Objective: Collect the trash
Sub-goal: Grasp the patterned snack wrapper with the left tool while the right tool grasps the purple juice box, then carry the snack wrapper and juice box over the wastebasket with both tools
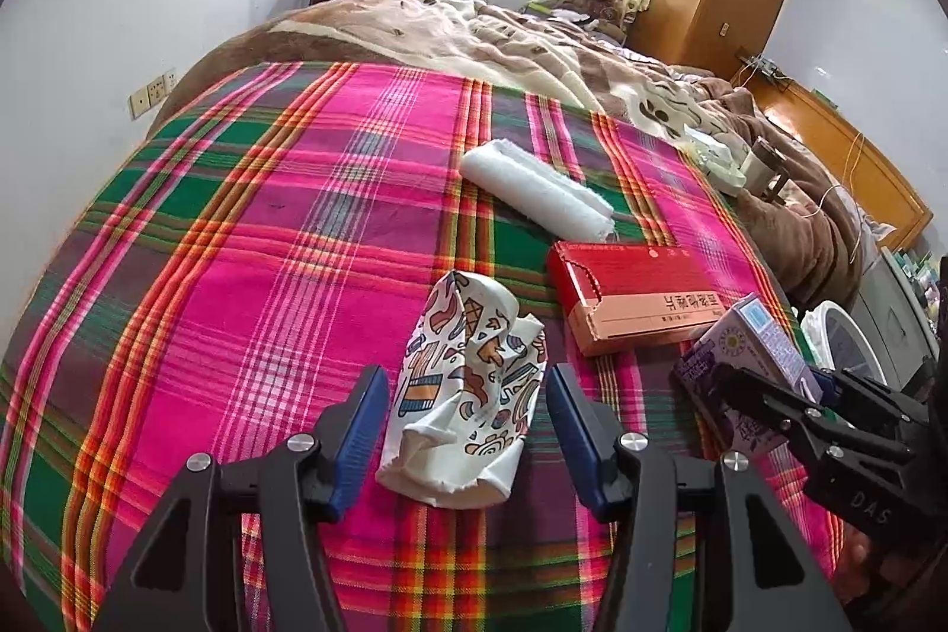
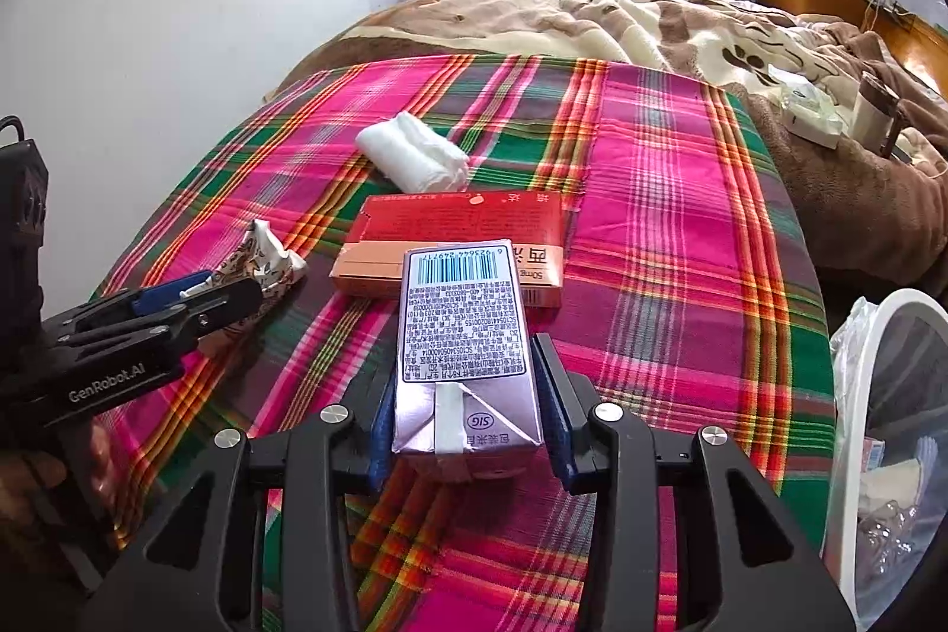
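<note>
Our right gripper (image 2: 468, 413) pinches the purple foil-paper drink carton (image 2: 465, 336), just in front of the flat red cardboard box (image 2: 456, 241) on the plaid bed; pinching too hard could squirt leftover liquid. Our left gripper (image 1: 468, 430), spread around the crumpled patterned paper cup (image 1: 474, 383) left of that box, may flatten it.

Crumpled cup (image 1: 468, 395) lying on plaid sheet (image 1: 249, 229), sitting between fingers of left gripper (image 1: 468, 430). Flat box (image 1: 640, 294) lying behind and right of cup. Rolled tissue wad (image 1: 536, 193) lying behind box. Drink carton (image 2: 465, 336) sitting before box, between fingers of right gripper (image 2: 468, 407). Bin (image 2: 889, 454) standing right of bed, beside sheet edge. Blanket (image 1: 533, 45) lying behind sheet.
</note>
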`<state>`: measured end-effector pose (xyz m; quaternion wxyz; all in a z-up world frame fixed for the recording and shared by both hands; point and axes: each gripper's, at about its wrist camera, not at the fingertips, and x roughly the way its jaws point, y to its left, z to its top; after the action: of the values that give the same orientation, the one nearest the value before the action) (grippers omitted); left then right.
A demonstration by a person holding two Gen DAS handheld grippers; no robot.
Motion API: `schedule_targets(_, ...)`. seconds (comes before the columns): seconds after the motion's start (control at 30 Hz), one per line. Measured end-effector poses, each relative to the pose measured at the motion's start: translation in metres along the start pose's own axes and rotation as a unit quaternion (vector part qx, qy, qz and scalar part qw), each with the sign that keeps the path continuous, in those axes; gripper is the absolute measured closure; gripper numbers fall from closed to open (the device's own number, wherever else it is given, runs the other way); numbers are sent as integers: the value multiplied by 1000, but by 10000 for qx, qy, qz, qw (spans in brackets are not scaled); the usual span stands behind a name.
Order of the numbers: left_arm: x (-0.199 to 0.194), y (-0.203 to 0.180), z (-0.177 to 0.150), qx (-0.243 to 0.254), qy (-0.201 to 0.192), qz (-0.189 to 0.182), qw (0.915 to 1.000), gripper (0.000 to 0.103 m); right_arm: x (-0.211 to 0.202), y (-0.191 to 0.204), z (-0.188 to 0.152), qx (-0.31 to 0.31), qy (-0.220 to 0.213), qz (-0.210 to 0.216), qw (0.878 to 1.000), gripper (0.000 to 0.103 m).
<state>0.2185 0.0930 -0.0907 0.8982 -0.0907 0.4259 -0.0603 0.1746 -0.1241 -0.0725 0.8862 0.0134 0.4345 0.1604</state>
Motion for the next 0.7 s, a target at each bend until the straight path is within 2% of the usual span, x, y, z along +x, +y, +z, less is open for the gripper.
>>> schedule_targets(0.1, 4, -3, -2, 55, 68, 5, 10000, 48, 0, 3, -1, -41, -33, -58, 10000, 61)
schedule_targets(0.13, 6, -4, -2, 96, 122, -11, 9999, 56, 0, 4, -2, -54, -39, -40, 10000, 61)
schedule_targets(0.17, 7, -4, -3, 110, 143, -15, 9998, 57, 1, 4, -2, -45, -44, -27, 10000, 62)
schedule_targets(0.43, -5, -12, -7, 245, -20, 86, 9997, 57, -10, -2, -4, 161, -237, -44, 9996, 64)
schedule_targets(0.7, -32, -33, -12, 438, -263, -74, 9987, 57, -35, -3, -5, 187, -525, -109, 9984, 64)
